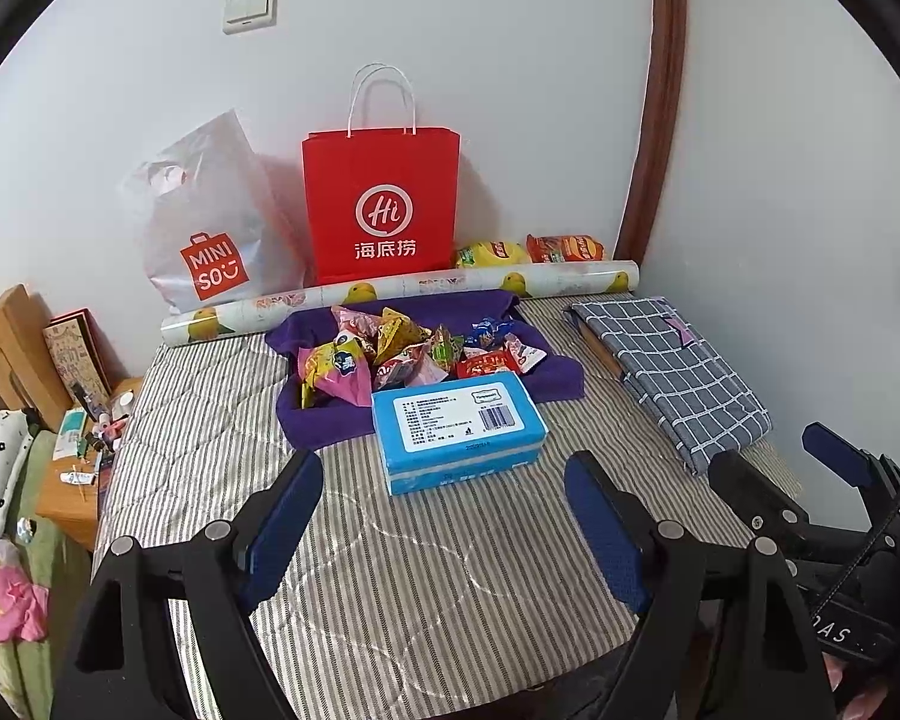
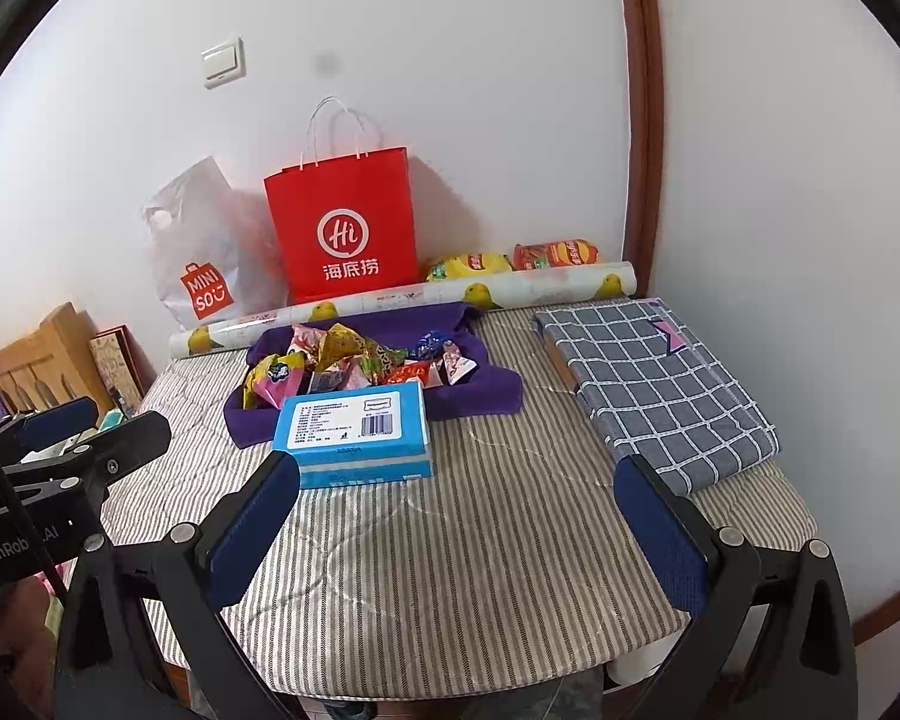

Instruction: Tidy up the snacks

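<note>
Both tongs hang low over the near edge of the striped grey quilted mattress with their jaws spread wide and nothing between the blue pads. For the left tongs the base is cut off by the bottom of the left view, and the right tongs are cut the same way in the right view. Each tool also shows partly at the side of the other camera, only as black arms.

Ahead of both tongs, not touching them, lies a blue rectangular tissue pack with a white label; its small print is too fine to read. Just behind it, the pile of colourful snack packets sits on a purple folded cloth — the pack hides the near packets, and the brands cannot be made out. The pile is well apart from the tongs, a little left of centre for the right one.

Behind the cloth a long paper roll with yellow ducks lies across the mattress. Two more snack bags, one yellow and one orange, lie behind the roll by the wall, half hidden. A red paper bag with white handles and a white plastic Miniso bag stand against the wall. To the right lies a grey checked folded fabric.
</note>
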Demonstrator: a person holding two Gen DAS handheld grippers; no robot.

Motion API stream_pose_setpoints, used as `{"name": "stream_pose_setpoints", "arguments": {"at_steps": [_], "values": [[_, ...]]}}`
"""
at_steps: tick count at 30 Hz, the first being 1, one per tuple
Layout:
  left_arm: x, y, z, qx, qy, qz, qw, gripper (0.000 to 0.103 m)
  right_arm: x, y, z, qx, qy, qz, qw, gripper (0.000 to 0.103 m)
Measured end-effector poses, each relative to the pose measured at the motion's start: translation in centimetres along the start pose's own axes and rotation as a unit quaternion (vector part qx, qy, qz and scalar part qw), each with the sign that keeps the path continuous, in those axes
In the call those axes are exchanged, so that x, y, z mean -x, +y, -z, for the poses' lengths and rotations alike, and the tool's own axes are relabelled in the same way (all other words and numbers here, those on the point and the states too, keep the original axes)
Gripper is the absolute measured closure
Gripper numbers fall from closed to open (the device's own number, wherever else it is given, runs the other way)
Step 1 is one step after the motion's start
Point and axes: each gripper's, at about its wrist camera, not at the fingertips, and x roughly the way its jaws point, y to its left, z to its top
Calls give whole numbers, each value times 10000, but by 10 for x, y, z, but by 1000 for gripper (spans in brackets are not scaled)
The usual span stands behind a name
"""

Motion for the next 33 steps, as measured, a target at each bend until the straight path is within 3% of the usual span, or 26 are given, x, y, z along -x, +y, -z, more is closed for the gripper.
{"name": "stream_pose_setpoints", "arguments": {"at_steps": [33], "values": [[-1,1,1,2,5,-3,10000,21,3,-2,-3,-60,-42,22,10000,0]]}}
